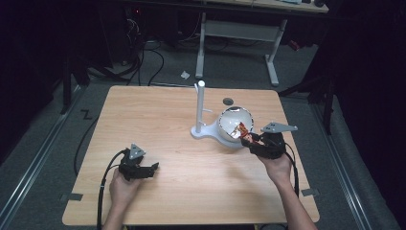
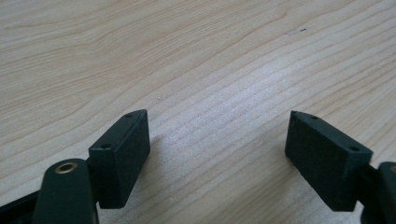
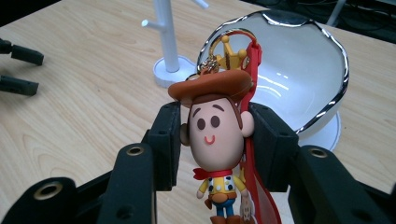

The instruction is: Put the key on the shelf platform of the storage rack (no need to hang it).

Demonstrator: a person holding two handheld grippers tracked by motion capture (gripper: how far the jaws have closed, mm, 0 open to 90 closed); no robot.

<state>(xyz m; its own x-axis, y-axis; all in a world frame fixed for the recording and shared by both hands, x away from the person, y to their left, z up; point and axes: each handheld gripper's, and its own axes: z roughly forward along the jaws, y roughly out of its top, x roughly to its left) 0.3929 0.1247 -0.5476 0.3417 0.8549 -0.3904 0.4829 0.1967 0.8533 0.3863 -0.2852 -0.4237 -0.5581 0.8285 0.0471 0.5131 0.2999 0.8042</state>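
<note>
A: Right gripper [image 3: 215, 140] clenched on the cowboy keychain [image 3: 216, 140], pads pressing the big head from both sides. Hat upright, gold ring [image 3: 224, 46] and red strap [image 3: 254, 60] rising above it.

B: And in the high view?

A: Same gripper [image 1: 249, 139] at about four o'clock on the table [image 1: 158, 120], the keychain [image 1: 242, 129] held just at the near rim of the white bowl [image 1: 234, 122]. Cannot tell whether touching the rim or just clear of it.

B: The bowl itself?

A: White inside, chrome edge [image 3: 343, 60], nothing else visible in it. Just beside it, toward nine o'clock, a white peg stand [image 1: 200, 108] with short side pegs, rising from a flat base.

B: Left gripper?

A: Down at seven o'clock [image 1: 148, 168], well apart from everything. Released, jaws spread wide over bare wood [image 2: 219, 154], nothing between them.

B: So how far along?

A: Grasp secured, toy lifted off the table, carried up to the bowl and stand. Judging by the ring on top and the pegs nearby, probably bound for a peg, or else for the bowl; either way not yet hung and not yet set down. Left to do: final placing, then letting go.

B: Any risk?

A: Smooth round head between flat pads — possibly prone to twisting.
</note>
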